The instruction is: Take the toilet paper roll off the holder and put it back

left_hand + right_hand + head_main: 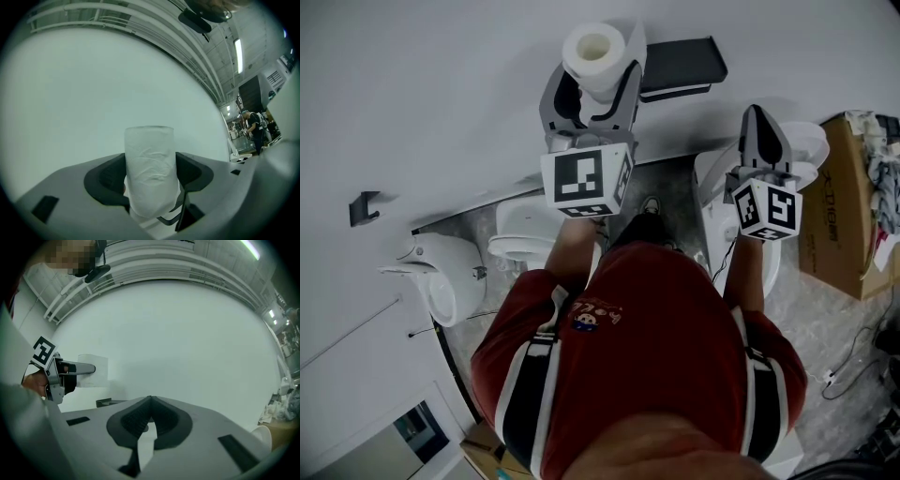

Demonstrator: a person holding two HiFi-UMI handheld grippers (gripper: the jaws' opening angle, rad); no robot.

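A white toilet paper roll (592, 53) sits upright between the jaws of my left gripper (594, 82), which is shut on it in front of the white wall. In the left gripper view the roll (150, 171) fills the gap between both dark pads, with only bare wall behind it. The dark grey holder (680, 64) juts from the wall just right of the roll. My right gripper (757, 120) is further right, shut with nothing in it. The right gripper view shows its jaws meeting, and the roll (93, 371) and the holder (104, 402) far to the left.
White toilets (441, 277) (523, 234) (712, 202) stand on the grey floor along the wall below the grippers. An open cardboard box (848, 220) is at the right, with cables (853, 366) on the floor near it. A small dark hook (364, 208) is on the wall at the left.
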